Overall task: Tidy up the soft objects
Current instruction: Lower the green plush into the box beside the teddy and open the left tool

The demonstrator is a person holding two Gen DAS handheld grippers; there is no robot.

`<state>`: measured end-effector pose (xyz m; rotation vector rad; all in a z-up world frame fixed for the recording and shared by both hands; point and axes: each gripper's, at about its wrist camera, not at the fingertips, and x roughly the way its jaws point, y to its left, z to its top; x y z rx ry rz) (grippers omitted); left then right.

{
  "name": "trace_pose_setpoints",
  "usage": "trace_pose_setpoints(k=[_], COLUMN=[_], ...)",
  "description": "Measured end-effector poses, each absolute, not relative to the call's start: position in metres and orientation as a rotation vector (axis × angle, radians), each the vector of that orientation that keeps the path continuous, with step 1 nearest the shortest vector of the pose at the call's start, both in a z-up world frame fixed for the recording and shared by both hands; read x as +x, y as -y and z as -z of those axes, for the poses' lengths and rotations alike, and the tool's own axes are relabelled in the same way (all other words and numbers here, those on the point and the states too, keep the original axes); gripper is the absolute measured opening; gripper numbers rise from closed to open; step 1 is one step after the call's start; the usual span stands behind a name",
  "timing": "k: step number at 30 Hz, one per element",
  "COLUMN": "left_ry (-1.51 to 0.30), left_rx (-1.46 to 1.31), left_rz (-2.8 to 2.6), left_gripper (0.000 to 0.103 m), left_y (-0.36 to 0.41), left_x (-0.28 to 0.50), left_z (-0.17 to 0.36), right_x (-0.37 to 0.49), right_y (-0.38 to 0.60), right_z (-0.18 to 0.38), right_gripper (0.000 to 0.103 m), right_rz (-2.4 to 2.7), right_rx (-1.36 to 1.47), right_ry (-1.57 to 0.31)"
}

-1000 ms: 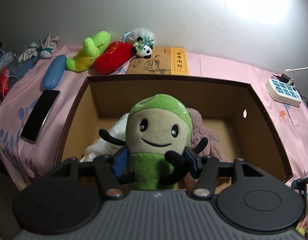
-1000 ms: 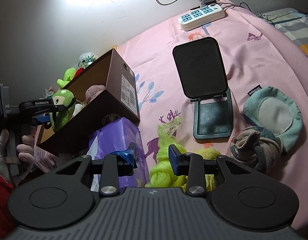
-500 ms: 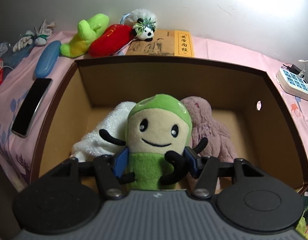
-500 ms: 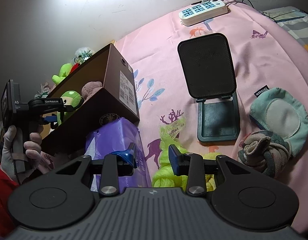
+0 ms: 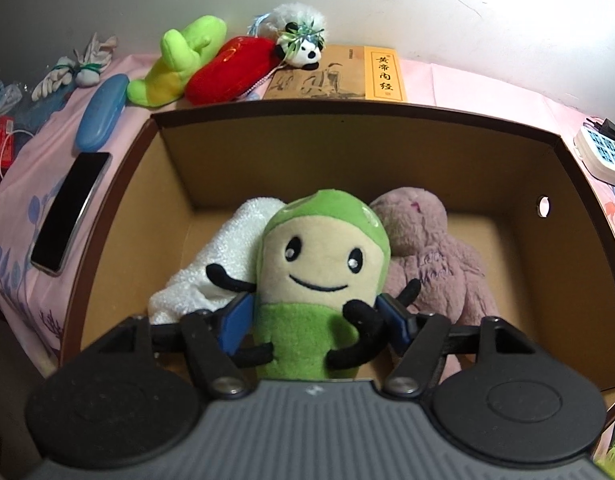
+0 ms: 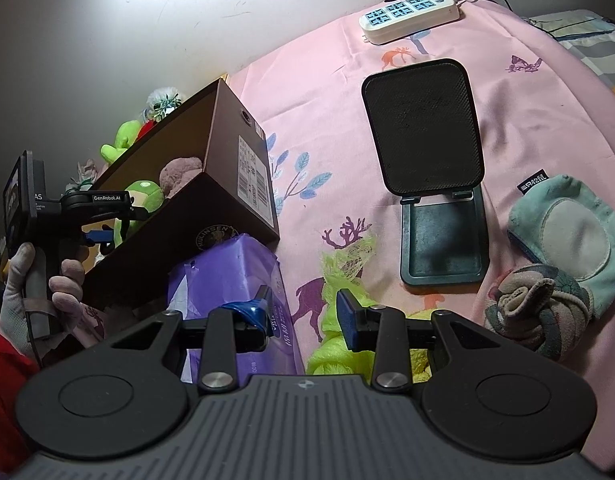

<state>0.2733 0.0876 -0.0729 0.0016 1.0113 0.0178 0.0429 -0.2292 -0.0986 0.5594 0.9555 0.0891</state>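
You're setting the green doll down inside the cardboard box on the bed, between a white plush and a mauve plush. Your left claw has just been opening, its pads flanking the doll's waist. Next, I'd judge, you're lifting clear without snagging its thin black arms. Your right claw is hovering narrow and empty over the yellow-green mesh.

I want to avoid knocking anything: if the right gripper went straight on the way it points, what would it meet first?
Probably the yellow-green mesh puff lying on the pink sheet, just beyond the open right gripper; the purple pack sits just left of that line. Depth is uncertain.
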Motion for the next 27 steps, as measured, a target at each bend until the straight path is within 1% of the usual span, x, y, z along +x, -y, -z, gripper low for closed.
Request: trace_pose_setpoints(k=[5,18,27], left_ry=[-1.020,-1.015,-0.978], left_rx=[0.000,-0.004,0.025], left_rz=[-0.026,-0.038,-0.073], left_gripper=[0.074,0.076,0.078], left_y=[-0.089,-0.090,-0.093], left_x=[0.274,0.265,0.249], left_z=[0.074,0.064,0.046], right_x=[0.043,0.041,0.039], right_y=[0.229,0.226,0.222], right_z=[0.099,0.098,0.100], right_gripper=[0.018,0.018,0.018], right_rz=[-0.093,-0.112,-0.143], right_rx=[0.560,0.549,0.548], right_ry=[-0.955,-0.951,-0.957])
